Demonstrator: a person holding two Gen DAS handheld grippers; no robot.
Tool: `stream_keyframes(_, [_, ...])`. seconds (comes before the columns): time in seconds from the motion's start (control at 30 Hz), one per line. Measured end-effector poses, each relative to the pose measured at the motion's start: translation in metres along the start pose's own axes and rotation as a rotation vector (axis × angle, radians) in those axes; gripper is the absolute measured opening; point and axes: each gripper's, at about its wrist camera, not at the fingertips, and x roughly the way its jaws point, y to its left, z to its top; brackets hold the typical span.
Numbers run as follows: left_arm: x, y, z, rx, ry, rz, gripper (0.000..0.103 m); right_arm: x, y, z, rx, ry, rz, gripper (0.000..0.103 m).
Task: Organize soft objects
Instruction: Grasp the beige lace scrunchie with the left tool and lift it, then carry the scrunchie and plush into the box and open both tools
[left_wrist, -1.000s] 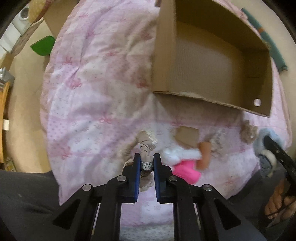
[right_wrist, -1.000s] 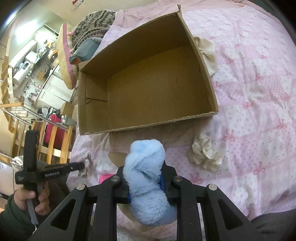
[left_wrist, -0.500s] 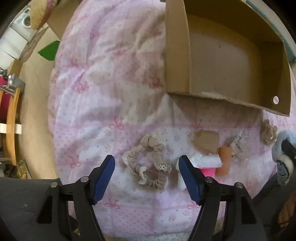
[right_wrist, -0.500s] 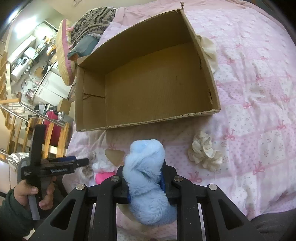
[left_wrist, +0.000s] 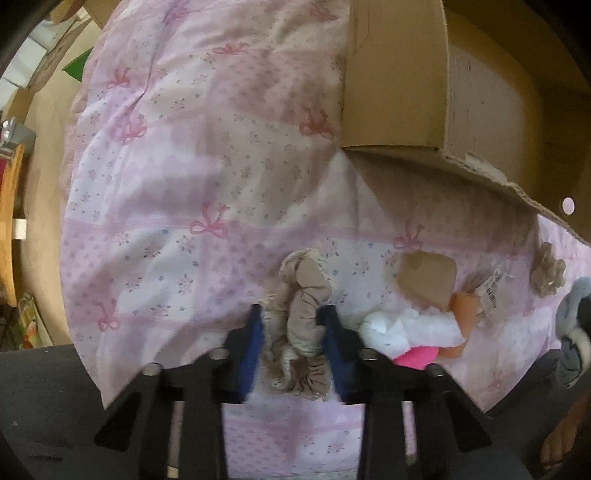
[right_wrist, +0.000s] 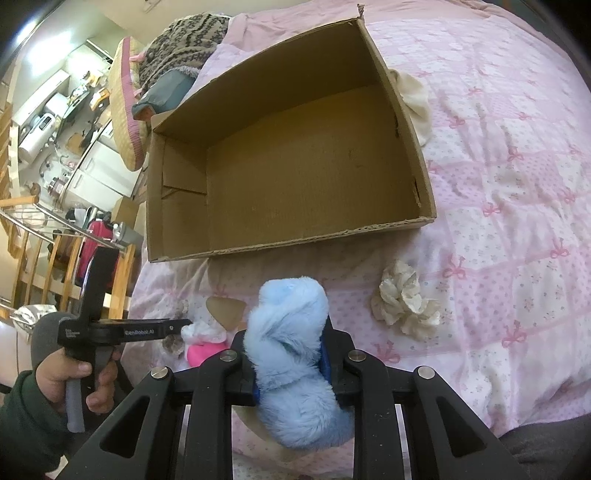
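Observation:
My left gripper (left_wrist: 293, 334) is closed around a beige lace-trimmed scrunchie (left_wrist: 301, 314) lying on the pink quilt, its blue pads touching both sides. My right gripper (right_wrist: 288, 343) is shut on a fluffy light-blue scrunchie (right_wrist: 291, 347) and holds it above the quilt, short of the open cardboard box (right_wrist: 291, 254). The box (left_wrist: 395, 110) is empty. A cream scrunchie (right_wrist: 404, 308) lies on the quilt right of my right gripper. A pile of white and pink soft items (left_wrist: 413, 338) lies right of my left gripper.
A brown card tag (left_wrist: 426, 278) and an orange item (left_wrist: 465, 306) lie by the pile. A tan scrunchie (left_wrist: 548, 269) lies near the box's near wall. A cream cloth (right_wrist: 415, 99) sits behind the box's right wall. Pillows (right_wrist: 166, 74) lie beyond. The bed edge drops off at left.
My left gripper let go of the beige scrunchie and opened wide half a second ago; now it has moved in lower and closed around it again. My right gripper stays shut on the blue scrunchie.

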Motion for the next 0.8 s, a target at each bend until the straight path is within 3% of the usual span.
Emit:
stream_keyframes(0.03, [0.001,0.000,-0.002,-0.006,-0.006,-0.002,0.015,0.000,0.000,0.000,0.001,0.000,0.000,0.025])
stream_keyframes(0.1, [-0.004,0.005,-0.002,-0.007,-0.019,-0.002,0.012,-0.001,0.000,0.000,0.001,0.000,0.001,0.025])
stream_keyframes(0.27, [-0.021,0.007,-0.012,-0.014,-0.093,0.041,0.012,-0.003,-0.001,0.000,0.001,-0.005,0.009,0.025])
stream_keyframes(0.4, [-0.046,0.007,-0.019,-0.040,-0.156,0.021,0.012,-0.010,-0.003,0.001,0.013,-0.019,0.028,0.025])
stream_keyframes(0.63, [-0.121,0.015,0.001,-0.059,-0.387,0.019,0.012,-0.039,-0.005,0.014,0.043,-0.113,0.118,0.025])
stream_keyframes(0.8, [-0.174,0.004,0.016,0.009,-0.527,0.000,0.012,-0.065,0.007,0.036,-0.002,-0.234,0.123,0.025])
